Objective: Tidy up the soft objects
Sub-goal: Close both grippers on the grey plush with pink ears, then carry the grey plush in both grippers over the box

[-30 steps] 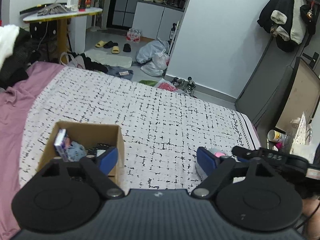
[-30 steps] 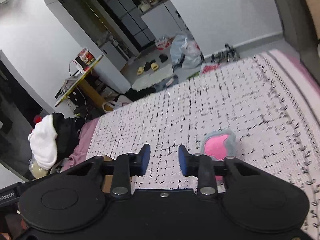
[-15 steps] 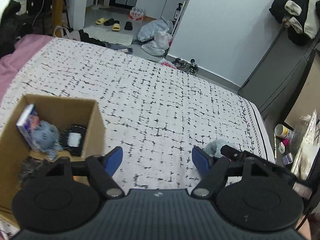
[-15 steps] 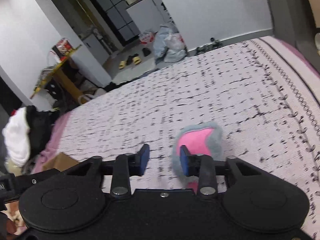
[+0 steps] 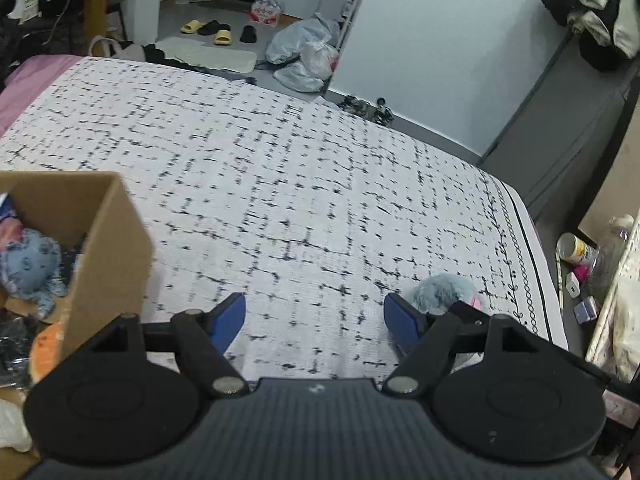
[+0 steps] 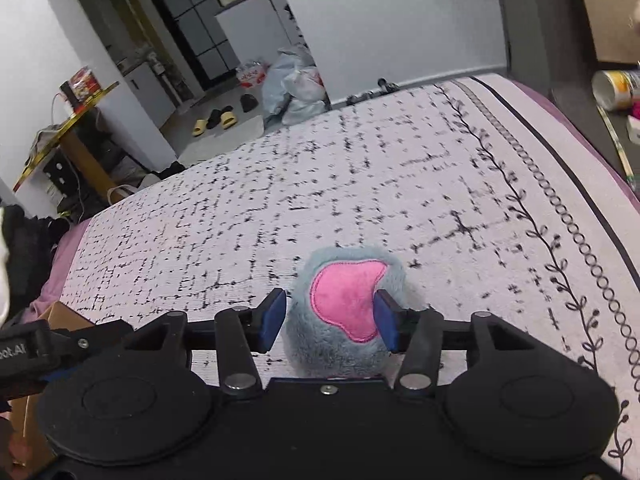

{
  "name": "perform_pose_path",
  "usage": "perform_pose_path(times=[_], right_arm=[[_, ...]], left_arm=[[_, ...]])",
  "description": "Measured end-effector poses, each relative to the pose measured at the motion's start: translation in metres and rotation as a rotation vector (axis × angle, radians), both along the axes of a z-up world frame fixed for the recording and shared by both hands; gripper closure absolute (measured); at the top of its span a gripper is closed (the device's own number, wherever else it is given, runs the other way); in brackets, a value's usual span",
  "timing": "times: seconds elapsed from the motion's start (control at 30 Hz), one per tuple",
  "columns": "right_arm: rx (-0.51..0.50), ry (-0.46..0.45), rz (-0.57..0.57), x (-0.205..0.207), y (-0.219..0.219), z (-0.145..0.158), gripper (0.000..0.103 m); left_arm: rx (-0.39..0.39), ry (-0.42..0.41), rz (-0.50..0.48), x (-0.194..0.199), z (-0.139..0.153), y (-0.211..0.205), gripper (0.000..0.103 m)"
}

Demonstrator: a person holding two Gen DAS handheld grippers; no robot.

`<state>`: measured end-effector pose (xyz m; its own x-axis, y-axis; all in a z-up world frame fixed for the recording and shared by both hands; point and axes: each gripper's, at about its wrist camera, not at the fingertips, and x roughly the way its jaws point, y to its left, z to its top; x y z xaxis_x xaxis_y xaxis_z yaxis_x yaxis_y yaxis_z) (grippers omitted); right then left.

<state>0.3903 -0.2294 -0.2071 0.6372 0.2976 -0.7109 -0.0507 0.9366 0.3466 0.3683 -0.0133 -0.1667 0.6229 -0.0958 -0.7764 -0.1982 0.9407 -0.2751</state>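
Note:
A grey plush toy with a pink patch [image 6: 344,308] lies on the patterned bedspread [image 6: 360,184]. My right gripper [image 6: 328,320] is open with its jaws on either side of the toy; the right pad touches its pink patch, the left pad stands just off its fur. The toy also shows in the left wrist view [image 5: 444,288], partly behind the right finger. My left gripper [image 5: 314,316] is open and empty above the bedspread. A cardboard box [image 5: 108,236] at the left holds a blue plush octopus [image 5: 28,264] and other soft items.
The bed's right edge [image 5: 540,276] borders a floor with a can [image 5: 574,246] and small items. A dark cabinet [image 5: 560,120] stands beyond. Pink sheet [image 5: 24,80] lies at the far left. Bags [image 5: 308,52] and slippers lie on the floor past the bed.
My right gripper has moved forward and opened wider, so the plush toy now sits between its jaws. My left gripper has shifted right, away from the box, and stays open.

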Motion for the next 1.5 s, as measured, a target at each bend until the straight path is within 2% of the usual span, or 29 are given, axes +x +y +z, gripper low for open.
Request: perform_pose_path(times=[0.2, 0.33, 0.6, 0.87, 1.03, 1.5], right_arm=[[0.051, 0.046, -0.036, -0.002, -0.023, -0.004, 0.067], [0.073, 0.067, -0.052, -0.005, -0.034, -0.006, 0.073], [0.114, 0.104, -0.077, -0.007, -0.042, -0.011, 0.074], [0.107, 0.126, -0.089, -0.001, -0.043, -0.022, 0.071], [0.122, 0.127, -0.09, -0.001, -0.047, -0.025, 0.077], [0.186, 0.032, -0.007, -0.014, -0.036, 0.007, 0.08]], left_arm=[[-0.027, -0.002, -0.043, 0.015, -0.008, -0.025, 0.028], [-0.066, 0.015, -0.067, 0.024, -0.016, -0.038, 0.034], [-0.201, 0.075, -0.083, 0.04, -0.035, -0.051, 0.047], [-0.297, 0.137, -0.081, 0.053, -0.06, -0.06, 0.047], [-0.392, 0.158, -0.093, 0.055, -0.07, -0.066, 0.071], [-0.31, 0.06, -0.091, 0.033, -0.019, -0.047, 0.077]])
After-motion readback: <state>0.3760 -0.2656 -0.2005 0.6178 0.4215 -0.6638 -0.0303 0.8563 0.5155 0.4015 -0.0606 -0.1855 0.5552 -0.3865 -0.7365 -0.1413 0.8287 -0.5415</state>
